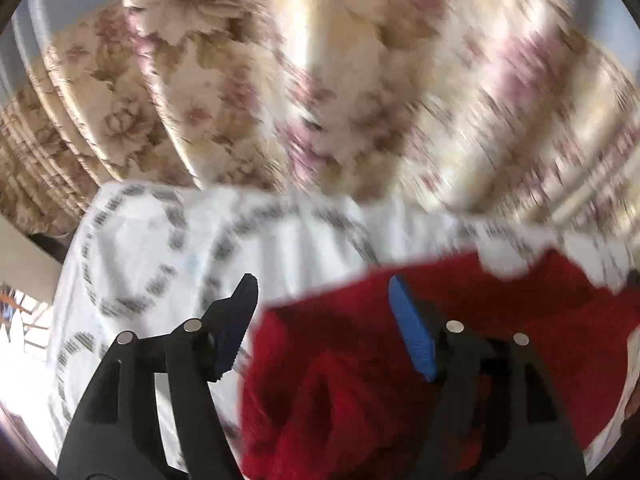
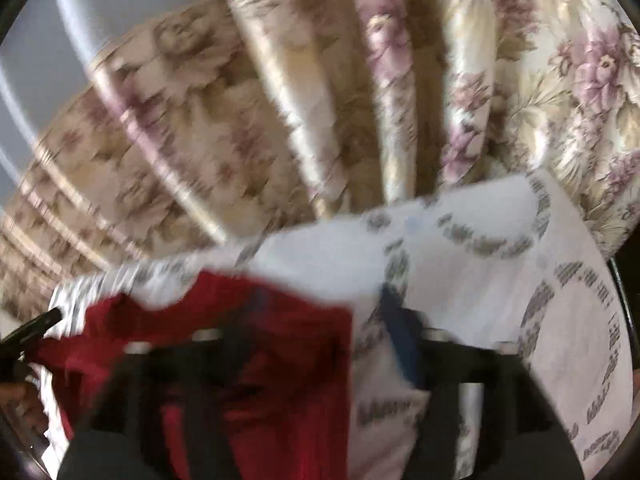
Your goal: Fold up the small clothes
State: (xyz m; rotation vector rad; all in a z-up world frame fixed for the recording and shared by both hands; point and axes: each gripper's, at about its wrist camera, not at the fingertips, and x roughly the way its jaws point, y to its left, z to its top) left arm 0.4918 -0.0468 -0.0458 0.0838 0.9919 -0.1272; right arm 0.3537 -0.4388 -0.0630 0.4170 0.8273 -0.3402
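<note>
black left gripper [image 1: 320, 292], blue serrated pads [image 1: 412, 336], silver pins.

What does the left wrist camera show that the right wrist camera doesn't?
Only the left wrist view shows its own open left gripper sharply, with blue ridged fingertips apart, and a bit of wooden furniture at the left edge. Only the right wrist view shows the blurred open right gripper and a dark tool tip entering from the left. Both show the crumpled red knitted garment, the white patterned bedsheet and the floral curtain.
</note>
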